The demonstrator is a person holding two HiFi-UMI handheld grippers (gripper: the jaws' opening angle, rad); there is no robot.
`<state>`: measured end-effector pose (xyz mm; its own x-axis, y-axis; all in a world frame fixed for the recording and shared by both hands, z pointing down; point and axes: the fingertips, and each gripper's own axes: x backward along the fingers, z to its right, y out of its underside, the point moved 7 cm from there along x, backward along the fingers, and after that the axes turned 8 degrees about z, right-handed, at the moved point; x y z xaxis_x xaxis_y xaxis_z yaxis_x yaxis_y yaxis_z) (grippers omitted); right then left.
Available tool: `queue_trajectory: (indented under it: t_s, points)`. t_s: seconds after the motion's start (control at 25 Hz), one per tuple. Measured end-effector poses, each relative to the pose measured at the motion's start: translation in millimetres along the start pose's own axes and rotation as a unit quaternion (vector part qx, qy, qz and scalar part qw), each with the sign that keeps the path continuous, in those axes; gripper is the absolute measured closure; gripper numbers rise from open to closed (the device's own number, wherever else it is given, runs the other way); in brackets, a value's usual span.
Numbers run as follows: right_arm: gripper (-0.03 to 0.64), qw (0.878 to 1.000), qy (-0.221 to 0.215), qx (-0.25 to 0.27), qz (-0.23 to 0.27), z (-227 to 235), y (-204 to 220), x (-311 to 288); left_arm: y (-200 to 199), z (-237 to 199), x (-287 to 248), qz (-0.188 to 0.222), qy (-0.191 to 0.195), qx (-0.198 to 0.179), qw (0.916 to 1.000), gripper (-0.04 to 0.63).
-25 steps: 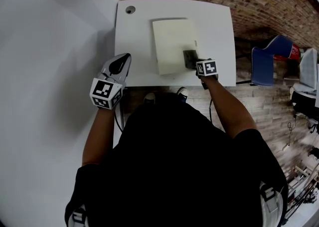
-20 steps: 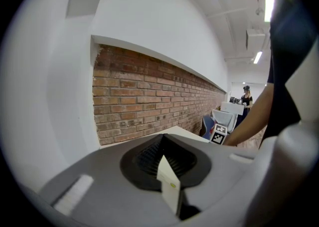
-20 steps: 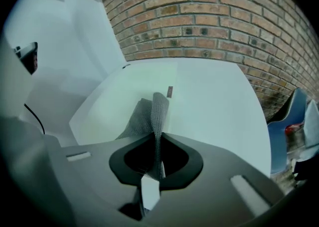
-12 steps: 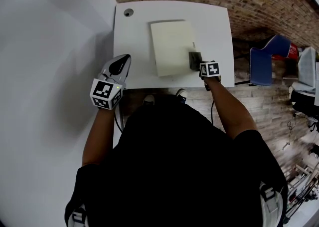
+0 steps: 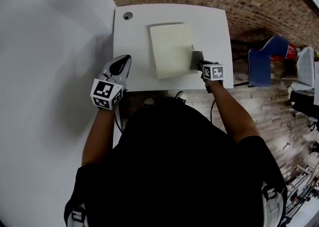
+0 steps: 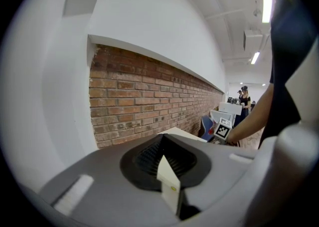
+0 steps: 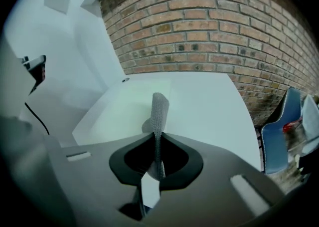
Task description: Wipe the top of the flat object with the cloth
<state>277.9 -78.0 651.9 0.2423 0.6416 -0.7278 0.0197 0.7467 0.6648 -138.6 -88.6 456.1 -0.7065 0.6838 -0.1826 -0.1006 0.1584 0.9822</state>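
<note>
Only their own view showed the right tongs point(image 7: 157, 133) pinching the cloth point(image 7: 159, 109), which the head view placed at the right edge of the pad point(image 5: 172, 50) on the bench point(image 5: 134, 36), while the left tongs point(image 6: 163, 140) were pressed together, empty.

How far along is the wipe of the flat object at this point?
Done: the cloth is picked up, the right claw shut on it. In hand: the cloth sits at the flat object's right edge, so a stroke seems to be under way or ending. Left: the surface shows no marks, so coverage can't be judged. The left claw hangs shut and empty by the table's near left corner.
</note>
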Motion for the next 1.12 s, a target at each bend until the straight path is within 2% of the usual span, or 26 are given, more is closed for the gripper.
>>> queue_trajectory:
  t_s: [0.36,0.68,1.12]
  points:
    - [0.604,0.999,-0.003,-0.018,0.049,-4.4,-20.2,32.7,-4.4,-1.8,-4.5,0.000,0.010,-0.007,0.9999,0.595]
    - [0.604,0.993,-0.020,-0.015,0.115,-22.0,-53.7,60.9,-11.2,0.7,-10.1,0.004,0.022,-0.014,0.9997,0.595]
    - [0.604,0.972,-0.068,-0.014,0.225,-61.6,-123.3,119.7,-14.5,0.2,-15.4,0.003,0.038,-0.028,0.9989,0.595]
